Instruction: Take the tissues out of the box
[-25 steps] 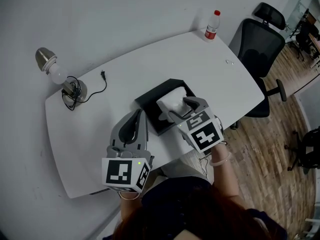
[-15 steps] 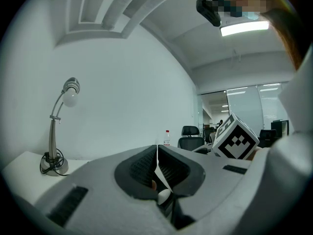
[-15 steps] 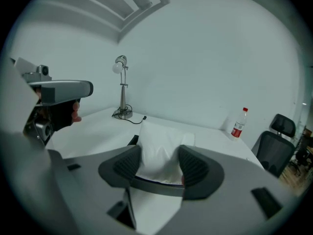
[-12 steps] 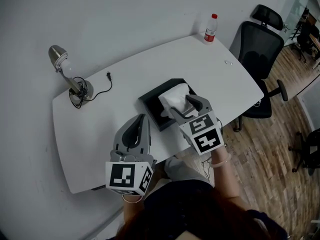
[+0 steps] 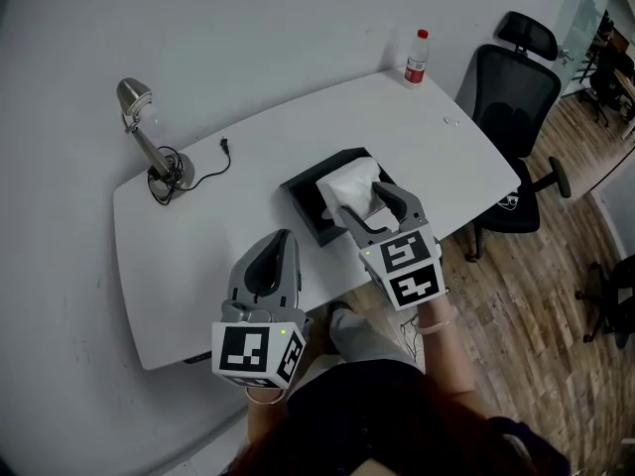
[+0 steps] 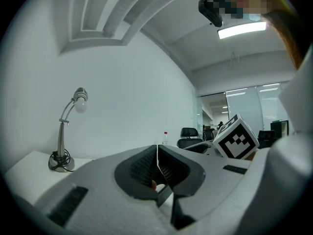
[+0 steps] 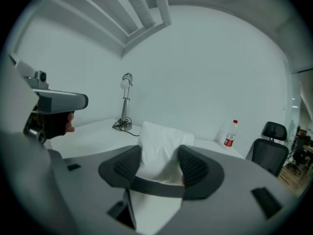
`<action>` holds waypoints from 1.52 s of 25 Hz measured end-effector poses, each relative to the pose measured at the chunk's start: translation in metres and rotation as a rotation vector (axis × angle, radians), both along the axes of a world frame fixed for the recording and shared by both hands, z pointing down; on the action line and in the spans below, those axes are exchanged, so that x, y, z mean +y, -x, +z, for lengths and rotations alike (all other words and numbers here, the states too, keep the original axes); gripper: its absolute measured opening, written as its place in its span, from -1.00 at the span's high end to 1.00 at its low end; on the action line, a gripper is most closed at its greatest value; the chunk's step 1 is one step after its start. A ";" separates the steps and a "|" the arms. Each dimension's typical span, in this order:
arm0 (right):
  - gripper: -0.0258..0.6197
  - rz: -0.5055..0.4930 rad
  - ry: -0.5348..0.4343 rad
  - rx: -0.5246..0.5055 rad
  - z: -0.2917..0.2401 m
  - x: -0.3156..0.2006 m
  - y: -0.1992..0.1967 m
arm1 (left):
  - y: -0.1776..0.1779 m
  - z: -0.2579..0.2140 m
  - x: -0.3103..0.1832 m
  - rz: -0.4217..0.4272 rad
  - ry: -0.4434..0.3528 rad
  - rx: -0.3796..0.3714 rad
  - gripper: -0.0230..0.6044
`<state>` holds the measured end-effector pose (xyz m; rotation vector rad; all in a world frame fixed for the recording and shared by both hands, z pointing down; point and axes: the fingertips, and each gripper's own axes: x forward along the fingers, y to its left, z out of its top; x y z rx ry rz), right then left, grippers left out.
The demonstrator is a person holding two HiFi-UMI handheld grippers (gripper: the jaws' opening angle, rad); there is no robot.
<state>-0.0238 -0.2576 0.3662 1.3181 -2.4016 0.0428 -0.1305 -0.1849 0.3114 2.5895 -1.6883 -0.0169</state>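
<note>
A black tissue box (image 5: 303, 194) lies open near the middle of the white table (image 5: 228, 216). A thick white wad of tissues (image 5: 345, 181) stands up out of the box. My right gripper (image 5: 377, 203) is shut on the wad's near side. In the right gripper view both pads press into the tissues (image 7: 159, 141), which fill the gap in the right gripper (image 7: 160, 161). My left gripper (image 5: 281, 243) hovers to the left of the box over the table's near edge. It is shut and holds nothing, its jaws meeting in the left gripper (image 6: 157, 156) view.
A desk lamp (image 5: 149, 137) with a loose cable stands at the table's far left. A water bottle with a red cap (image 5: 417, 58) sits at the far right corner. A black office chair (image 5: 516, 97) stands beyond the right end, on wooden floor.
My right gripper has risen a little with the tissues in it, tilting its nose up. My left gripper has drawn back from the box toward the table's near edge.
</note>
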 end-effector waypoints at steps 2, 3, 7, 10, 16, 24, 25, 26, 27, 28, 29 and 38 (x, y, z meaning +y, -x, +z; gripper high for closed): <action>0.11 0.004 -0.019 -0.003 -0.003 0.008 -0.001 | -0.001 0.002 0.008 0.003 0.001 0.002 0.84; 0.11 0.006 -0.028 -0.005 -0.005 0.012 -0.002 | -0.002 0.002 0.012 0.005 -0.001 0.001 0.84; 0.11 0.016 -0.055 -0.029 -0.011 0.029 -0.004 | -0.006 0.002 0.029 0.011 -0.006 -0.002 0.84; 0.11 0.025 -0.072 -0.048 -0.016 0.041 -0.005 | -0.008 0.004 0.040 0.019 -0.001 0.000 0.84; 0.11 0.037 -0.109 -0.061 -0.028 0.062 -0.005 | -0.013 0.001 0.060 0.035 -0.013 0.005 0.84; 0.11 0.022 -0.164 -0.064 -0.046 0.086 -0.003 | -0.018 -0.006 0.073 0.047 -0.039 0.011 0.84; 0.11 0.018 -0.169 -0.064 -0.047 0.088 -0.003 | -0.018 -0.007 0.074 0.047 -0.043 0.012 0.84; 0.11 0.015 -0.172 -0.063 -0.048 0.090 -0.003 | -0.019 -0.007 0.075 0.047 -0.047 0.013 0.84; 0.12 0.013 -0.173 -0.063 -0.048 0.092 -0.004 | -0.019 -0.008 0.075 0.046 -0.050 0.013 0.84; 0.12 0.012 -0.174 -0.063 -0.048 0.094 -0.004 | -0.020 -0.008 0.075 0.045 -0.052 0.013 0.84; 0.12 0.012 -0.174 -0.063 -0.048 0.096 -0.005 | -0.020 -0.008 0.076 0.044 -0.053 0.012 0.84; 0.12 -0.013 -0.207 -0.090 -0.060 0.114 -0.015 | -0.029 -0.012 0.088 0.009 -0.054 0.000 0.84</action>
